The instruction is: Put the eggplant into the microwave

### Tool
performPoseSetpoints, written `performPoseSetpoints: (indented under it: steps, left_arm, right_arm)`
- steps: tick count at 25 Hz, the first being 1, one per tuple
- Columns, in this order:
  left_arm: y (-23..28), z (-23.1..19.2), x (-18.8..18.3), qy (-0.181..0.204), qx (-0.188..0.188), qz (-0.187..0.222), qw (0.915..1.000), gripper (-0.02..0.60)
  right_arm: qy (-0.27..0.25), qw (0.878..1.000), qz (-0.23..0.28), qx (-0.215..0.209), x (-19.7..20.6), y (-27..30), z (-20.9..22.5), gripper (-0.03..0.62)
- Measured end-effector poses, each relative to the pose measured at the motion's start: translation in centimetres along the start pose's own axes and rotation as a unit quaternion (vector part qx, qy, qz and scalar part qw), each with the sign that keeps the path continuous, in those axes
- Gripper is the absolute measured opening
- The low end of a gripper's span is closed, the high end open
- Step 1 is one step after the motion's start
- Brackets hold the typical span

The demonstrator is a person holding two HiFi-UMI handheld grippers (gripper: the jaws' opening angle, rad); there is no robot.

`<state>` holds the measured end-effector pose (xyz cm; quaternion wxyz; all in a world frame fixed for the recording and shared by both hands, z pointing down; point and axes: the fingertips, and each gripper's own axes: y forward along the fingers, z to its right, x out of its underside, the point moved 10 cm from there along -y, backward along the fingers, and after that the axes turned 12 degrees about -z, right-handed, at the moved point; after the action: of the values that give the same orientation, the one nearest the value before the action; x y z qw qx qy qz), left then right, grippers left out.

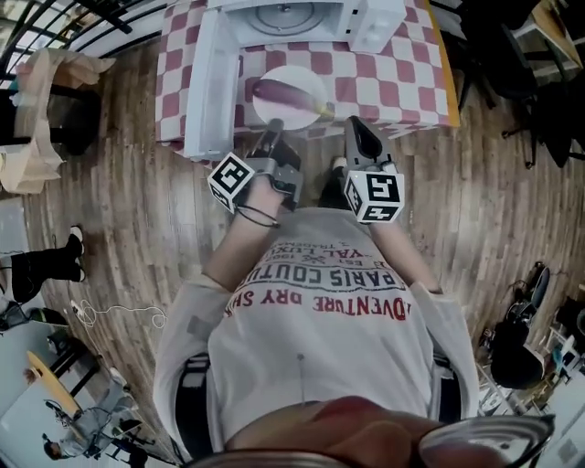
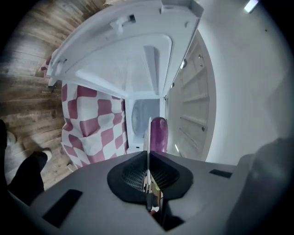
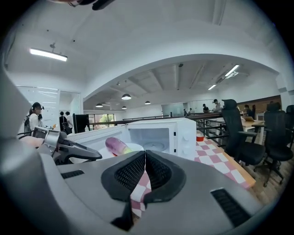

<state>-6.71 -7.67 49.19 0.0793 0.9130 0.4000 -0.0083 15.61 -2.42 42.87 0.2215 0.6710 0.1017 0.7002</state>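
A purple eggplant [image 1: 283,94] lies on a white plate [image 1: 303,77] held over the front edge of the checkered table [image 1: 402,82]. My left gripper [image 1: 272,133] is shut on the plate's near rim. In the left gripper view the plate [image 2: 148,137] shows edge-on between the jaws, with the eggplant [image 2: 159,133] on it. Behind it stands the white microwave [image 1: 283,18], its door [image 1: 206,82] swung open to the left and its cavity [image 2: 144,114] showing the turntable. My right gripper [image 1: 353,124] hangs right of the plate, shut and holding nothing [image 3: 145,158].
The open door [image 2: 124,69] juts out past the table's left front corner. A red cup [image 3: 199,137] stands on the table right of the microwave [image 3: 161,135]. Black office chairs [image 3: 243,137] stand to the right. A brown paper bag [image 1: 37,119] sits on the wooden floor at left.
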Motion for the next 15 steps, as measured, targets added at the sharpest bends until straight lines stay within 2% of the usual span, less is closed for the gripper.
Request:
performPoseSetpoints:
  steps: [9,15]
  left_arm:
    - [9.6,1.6,-0.6,-0.030,0.010,0.109,0.9936,0.032]
    - [13.8,1.5,-0.9,-0.041,0.007,0.149,0.9879,0.032]
  right_arm:
    - [-0.049,0.994,-0.008,-0.093,-5.7,9.1,9.5,0.026]
    - [-0.069,0.989,-0.016,-0.131,-7.4,13.6,13.3,0.026]
